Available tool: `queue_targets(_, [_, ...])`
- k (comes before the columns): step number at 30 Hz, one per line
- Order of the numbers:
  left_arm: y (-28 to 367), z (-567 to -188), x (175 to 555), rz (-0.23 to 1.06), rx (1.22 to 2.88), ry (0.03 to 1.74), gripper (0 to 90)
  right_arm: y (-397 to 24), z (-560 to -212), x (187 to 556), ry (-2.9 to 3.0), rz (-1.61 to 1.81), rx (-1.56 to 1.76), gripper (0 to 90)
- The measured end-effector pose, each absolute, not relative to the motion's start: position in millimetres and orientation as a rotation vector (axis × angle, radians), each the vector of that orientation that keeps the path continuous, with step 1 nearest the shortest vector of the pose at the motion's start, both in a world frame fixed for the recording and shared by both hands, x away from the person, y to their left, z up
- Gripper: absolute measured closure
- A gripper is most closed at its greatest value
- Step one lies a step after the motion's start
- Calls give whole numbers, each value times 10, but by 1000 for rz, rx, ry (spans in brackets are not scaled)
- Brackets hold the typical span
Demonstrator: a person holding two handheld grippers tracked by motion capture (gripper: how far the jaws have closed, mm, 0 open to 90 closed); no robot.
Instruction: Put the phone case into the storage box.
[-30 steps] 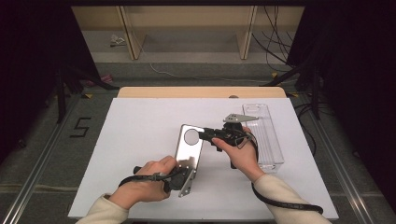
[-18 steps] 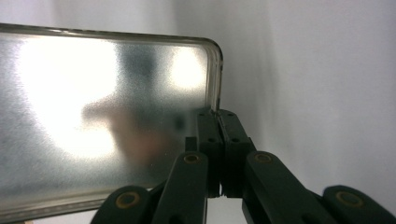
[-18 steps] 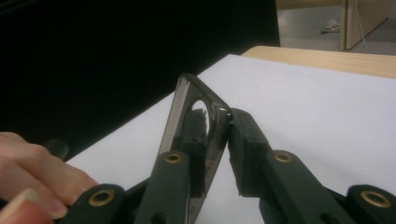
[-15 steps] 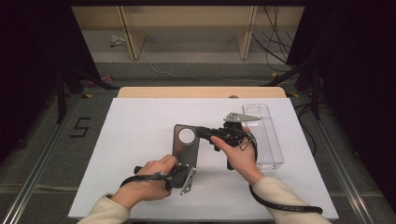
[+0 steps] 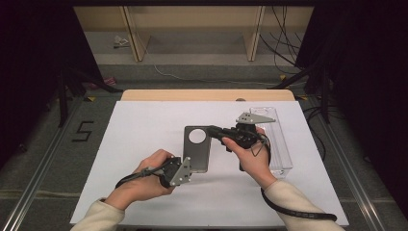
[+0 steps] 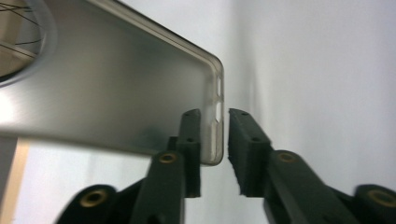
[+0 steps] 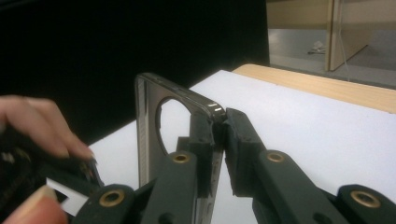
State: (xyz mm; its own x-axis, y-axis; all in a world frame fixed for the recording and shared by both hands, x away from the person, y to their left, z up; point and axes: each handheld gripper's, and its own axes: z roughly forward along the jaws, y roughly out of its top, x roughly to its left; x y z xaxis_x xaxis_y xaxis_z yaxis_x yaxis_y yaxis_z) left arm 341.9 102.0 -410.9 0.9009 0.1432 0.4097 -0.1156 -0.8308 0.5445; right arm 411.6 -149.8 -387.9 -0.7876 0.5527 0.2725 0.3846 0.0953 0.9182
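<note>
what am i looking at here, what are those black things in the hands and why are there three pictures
There is no robot: a person sits at a table and holds a hand-worked grasping tool in each hand. Each tool has two black jaws.

The wide picture comes from a camera above the table. In it you see the left tool, the right tool, a white table top and a clear plastic tray at the right side.

The other two pictures come from small cameras riding on the tools, looking along their jaws.

Between the tools is a translucent phone case with a round camera hole. The right tool's jaws are pinched on its edge near the hole. The left tool's jaws sit either side of the opposite end's edge with a small gap, so its grip looks loose or not yet closed.
</note>
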Motion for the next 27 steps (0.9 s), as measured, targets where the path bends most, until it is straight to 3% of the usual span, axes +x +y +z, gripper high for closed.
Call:
queue_targets(4, [1128,-4086,3458,527,2338,154,651,-1517,-3867,4118,2214,1757,932,824])
queue_targets(12, [1296,-4148,3525,429,2201,323,539,-1573,-3809,4130,2211,1722,841,824])
queue_targets(21, [1469,-4248,3547,383,2046,584,155,-1652,-3756,4151,2192,1726,793,824])
queue_targets(27, [1554,-4293,3532,418,1983,673,71,-1686,-3725,4157,2180,1731,781,824])
